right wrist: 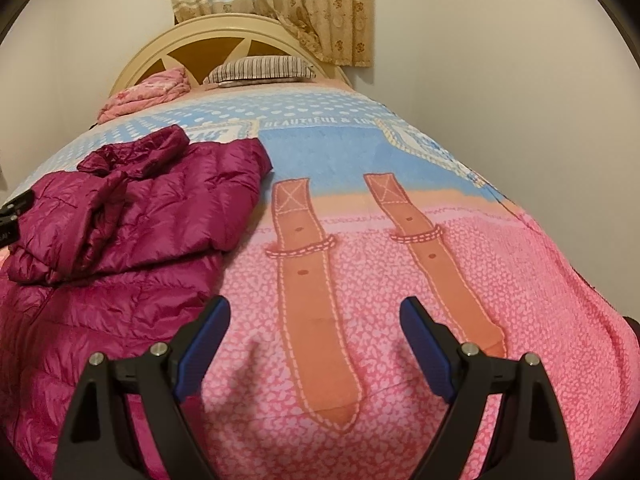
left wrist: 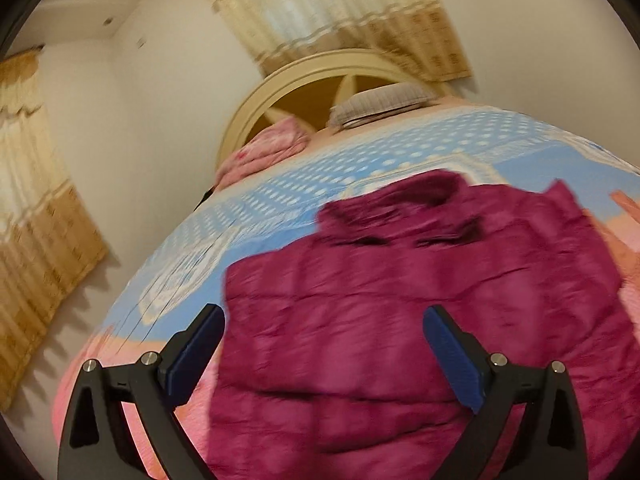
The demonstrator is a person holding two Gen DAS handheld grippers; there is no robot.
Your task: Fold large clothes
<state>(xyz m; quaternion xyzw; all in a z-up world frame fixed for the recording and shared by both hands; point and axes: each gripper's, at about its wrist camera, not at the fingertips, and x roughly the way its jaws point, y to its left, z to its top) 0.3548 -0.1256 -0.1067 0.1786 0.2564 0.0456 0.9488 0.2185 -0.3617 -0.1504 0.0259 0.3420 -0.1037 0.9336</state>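
A magenta quilted puffer jacket [left wrist: 400,300] lies on the bed, its upper part folded over the body. In the left wrist view it fills the lower middle, blurred. My left gripper [left wrist: 324,316] is open and empty above the jacket's near part. In the right wrist view the jacket [right wrist: 132,224] lies at the left, with its hood bunched at the far end. My right gripper [right wrist: 316,312] is open and empty, over the bare bedspread to the right of the jacket. A bit of the left gripper [right wrist: 16,208] shows at the left edge.
The bedspread [right wrist: 400,280] is pink near me and blue further away, with brown strap prints. A striped pillow [right wrist: 260,69] and a pink folded blanket [right wrist: 148,92] lie by the curved headboard [right wrist: 240,28]. Curtains hang behind, and walls flank the bed.
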